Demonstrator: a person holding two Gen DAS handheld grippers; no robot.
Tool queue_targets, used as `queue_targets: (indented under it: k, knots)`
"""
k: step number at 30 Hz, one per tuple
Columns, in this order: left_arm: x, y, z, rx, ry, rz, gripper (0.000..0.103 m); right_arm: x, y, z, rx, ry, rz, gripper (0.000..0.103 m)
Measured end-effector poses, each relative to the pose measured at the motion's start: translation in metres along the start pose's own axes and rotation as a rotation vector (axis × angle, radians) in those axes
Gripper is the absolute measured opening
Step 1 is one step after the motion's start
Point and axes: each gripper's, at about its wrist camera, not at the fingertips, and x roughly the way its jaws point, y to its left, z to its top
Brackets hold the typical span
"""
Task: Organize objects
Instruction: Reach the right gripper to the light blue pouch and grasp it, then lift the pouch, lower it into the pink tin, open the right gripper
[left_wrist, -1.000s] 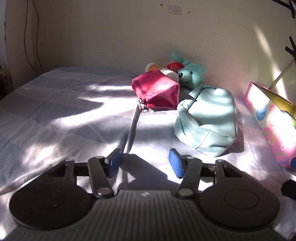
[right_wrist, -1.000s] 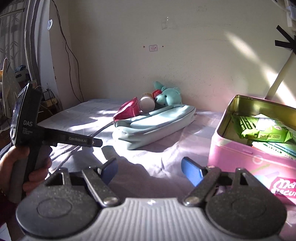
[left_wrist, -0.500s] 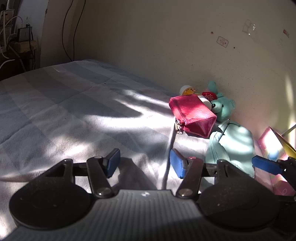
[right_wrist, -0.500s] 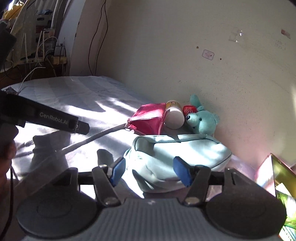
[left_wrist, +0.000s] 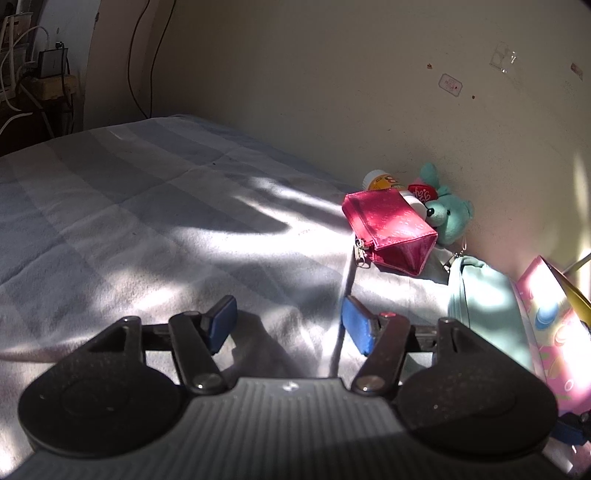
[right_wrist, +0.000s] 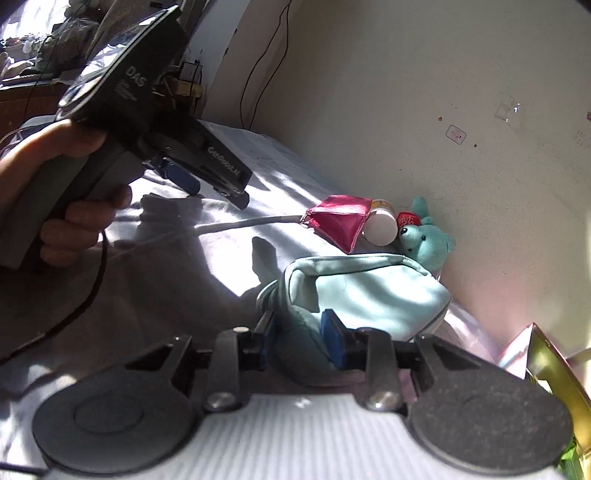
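Observation:
My right gripper (right_wrist: 300, 339) has its blue pads (right_wrist: 331, 339) closed on the near end of a pale mint pouch (right_wrist: 373, 291) lying on the bed. My left gripper (left_wrist: 288, 325) is open and empty above the bedsheet, left of the objects; it also shows, held by a hand, in the right wrist view (right_wrist: 177, 173). A red zip pouch (left_wrist: 391, 232) (right_wrist: 341, 225) lies behind the mint pouch (left_wrist: 484, 302), with a white bottle (right_wrist: 380, 227) and a teal teddy bear (left_wrist: 448, 218) (right_wrist: 424, 243) against the wall.
A pink tin box (left_wrist: 554, 332) stands at the right, its gold inner rim showing in the right wrist view (right_wrist: 554, 373). The striped bedsheet (left_wrist: 129, 206) stretches left. The wall (left_wrist: 369, 92) is close behind the objects. Cables hang at the far left.
My right gripper has moved down to the mint pouch and closed on its near end. My left gripper has swung left, staying open.

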Motion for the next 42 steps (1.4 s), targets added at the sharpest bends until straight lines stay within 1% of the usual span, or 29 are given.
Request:
queue_targets:
  k: [1, 3, 4, 5, 7, 9, 10, 11, 12, 14, 15, 16, 18, 19, 21, 22, 23, 25, 26, 27, 28, 29, 30, 31, 33, 38, 42]
  knots:
    - [0.000, 0.000, 0.000, 0.001, 0.000, 0.000, 0.066, -0.016, 0.001, -0.009, -0.017, -0.009, 0.027, 0.027]
    - [-0.001, -0.001, -0.001, 0.007, -0.001, 0.001, 0.066, -0.047, 0.001, -0.027, -0.054, -0.029, 0.049, 0.024]
    - [-0.001, -0.002, -0.001, 0.012, -0.002, 0.001, 0.066, -0.060, -0.001, -0.037, -0.063, -0.017, 0.059, 0.019]
    - [-0.001, -0.003, -0.001, 0.017, -0.001, 0.002, 0.066, -0.069, -0.003, -0.044, -0.059, 0.005, 0.062, 0.017]
    - [-0.002, -0.006, -0.002, 0.028, -0.002, 0.004, 0.067, -0.086, -0.010, -0.067, -0.040, 0.065, 0.014, 0.017]
    - [-0.003, -0.009, -0.004, 0.043, -0.006, 0.006, 0.067, -0.097, -0.022, -0.085, 0.009, 0.123, -0.090, 0.019]
    - [-0.004, -0.010, -0.004, 0.051, -0.011, 0.008, 0.067, -0.101, -0.028, -0.090, 0.046, 0.128, -0.120, 0.021]
    - [-0.005, -0.012, -0.005, 0.061, -0.017, 0.013, 0.067, -0.107, -0.037, -0.093, 0.113, 0.112, -0.147, 0.021]
    - [-0.005, -0.014, -0.005, 0.068, -0.022, 0.017, 0.067, -0.112, -0.044, -0.093, 0.179, 0.084, -0.154, 0.023]
    - [-0.007, -0.015, -0.006, 0.074, -0.035, 0.028, 0.068, -0.116, -0.051, -0.086, 0.263, 0.011, -0.148, 0.036]
    - [-0.008, -0.015, -0.006, 0.074, -0.040, 0.030, 0.068, -0.114, -0.051, -0.080, 0.283, -0.025, -0.148, 0.049]
    - [-0.008, -0.014, -0.006, 0.070, -0.044, 0.032, 0.069, -0.110, -0.050, -0.072, 0.296, -0.063, -0.145, 0.059]
    - [-0.008, -0.011, -0.005, 0.054, -0.043, 0.032, 0.069, -0.098, -0.044, -0.055, 0.304, -0.105, -0.120, 0.062]
    - [-0.008, -0.009, -0.004, 0.037, -0.040, 0.030, 0.069, -0.090, -0.039, -0.043, 0.307, -0.116, -0.105, 0.069]
    - [-0.007, -0.004, -0.002, 0.008, -0.035, 0.029, 0.069, -0.070, -0.028, -0.024, 0.290, -0.124, -0.080, 0.075]
    - [-0.006, -0.001, -0.002, -0.006, -0.033, 0.026, 0.069, -0.056, -0.019, -0.015, 0.249, -0.131, -0.059, 0.074]
    - [-0.006, 0.000, -0.001, -0.014, -0.030, 0.023, 0.069, -0.046, -0.011, -0.009, 0.205, -0.127, -0.056, 0.073]
    - [-0.004, 0.001, -0.001, -0.020, -0.026, 0.019, 0.069, -0.022, 0.005, 0.002, 0.114, -0.092, -0.069, 0.067]
    - [-0.003, 0.000, 0.000, -0.017, -0.026, 0.016, 0.069, -0.014, 0.010, 0.005, 0.078, -0.085, -0.063, 0.067]
    - [-0.003, 0.000, 0.000, -0.013, -0.027, 0.014, 0.069, -0.007, 0.016, 0.007, 0.044, -0.074, -0.057, 0.065]
    - [-0.004, -0.001, 0.000, -0.009, -0.028, 0.012, 0.069, -0.002, 0.019, 0.008, 0.020, -0.057, -0.053, 0.053]
    - [-0.004, -0.001, -0.001, -0.007, -0.029, 0.011, 0.069, 0.001, 0.020, 0.009, 0.003, -0.038, -0.041, 0.045]
    - [-0.005, -0.001, -0.001, -0.007, -0.029, 0.010, 0.070, 0.003, 0.022, 0.008, -0.008, -0.018, -0.022, 0.023]
    - [-0.004, -0.001, -0.001, -0.009, -0.028, 0.009, 0.070, 0.002, 0.024, 0.005, -0.017, -0.003, -0.006, 0.015]
    - [-0.004, 0.000, 0.000, -0.012, -0.025, 0.006, 0.071, -0.006, 0.029, -0.005, -0.066, 0.003, -0.038, 0.014]
    - [-0.004, -0.001, -0.001, -0.004, -0.023, 0.003, 0.071, -0.032, 0.020, -0.026, -0.050, 0.034, -0.047, 0.015]
    - [-0.005, -0.002, -0.001, 0.004, -0.024, 0.003, 0.072, -0.064, 0.013, -0.049, -0.067, 0.063, -0.051, 0.016]
